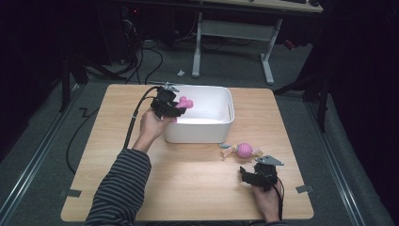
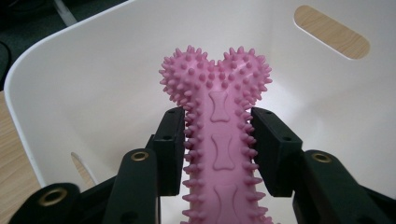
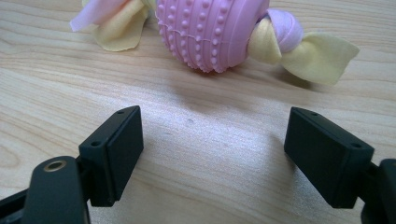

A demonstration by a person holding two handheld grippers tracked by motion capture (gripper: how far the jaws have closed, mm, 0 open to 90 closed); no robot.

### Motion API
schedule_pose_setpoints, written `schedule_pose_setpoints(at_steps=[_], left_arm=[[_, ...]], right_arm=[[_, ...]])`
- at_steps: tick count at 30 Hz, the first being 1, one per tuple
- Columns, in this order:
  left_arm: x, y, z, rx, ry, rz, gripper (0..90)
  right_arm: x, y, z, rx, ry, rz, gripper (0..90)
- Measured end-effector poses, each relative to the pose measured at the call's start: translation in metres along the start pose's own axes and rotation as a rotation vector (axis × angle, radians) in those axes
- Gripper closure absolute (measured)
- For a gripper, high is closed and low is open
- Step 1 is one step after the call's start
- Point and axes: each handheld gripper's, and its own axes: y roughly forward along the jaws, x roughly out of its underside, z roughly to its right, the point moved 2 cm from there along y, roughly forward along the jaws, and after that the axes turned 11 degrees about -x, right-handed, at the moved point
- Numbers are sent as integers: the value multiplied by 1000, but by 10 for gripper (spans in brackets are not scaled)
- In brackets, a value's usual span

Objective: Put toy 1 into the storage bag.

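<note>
Over the near left corner of the white plastic bin, the left gripper hung with a pink spiked rubber bone standing between its fingers. Both black pads sat against the bone's shaft, the spikes along each side touching them, so the toy was clasped at a narrow spread. Its knobbed head rose clear above the fingertips, with the bin's white inner wall and a slot handle behind it. From the high view, the bone's pink end showed just inside the bin's rim.

Farther toward the near right part of the worktop, the right gripper rested low on the wood, its fingers spread wide with nothing but bare wood between them. A pink nubbed ball with yellow and lilac cloth knots lay just ahead of those fingertips, apart from them, on the worktop beside the bin's front right corner.
</note>
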Motion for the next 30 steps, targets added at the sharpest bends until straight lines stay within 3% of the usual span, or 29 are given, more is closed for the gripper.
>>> schedule_pose_setpoints(at_steps=[11,22,30], left_arm=[[-2,-10,2,9,8,31,497],[-6,-36,5,13,10,102,424],[4,-61,0,0,-19,162,395]], right_arm=[[0,0,0,-1,-2,2,198],[0,0,0,-2,-3,1,199],[0,0,0,-2,-3,2,199]])
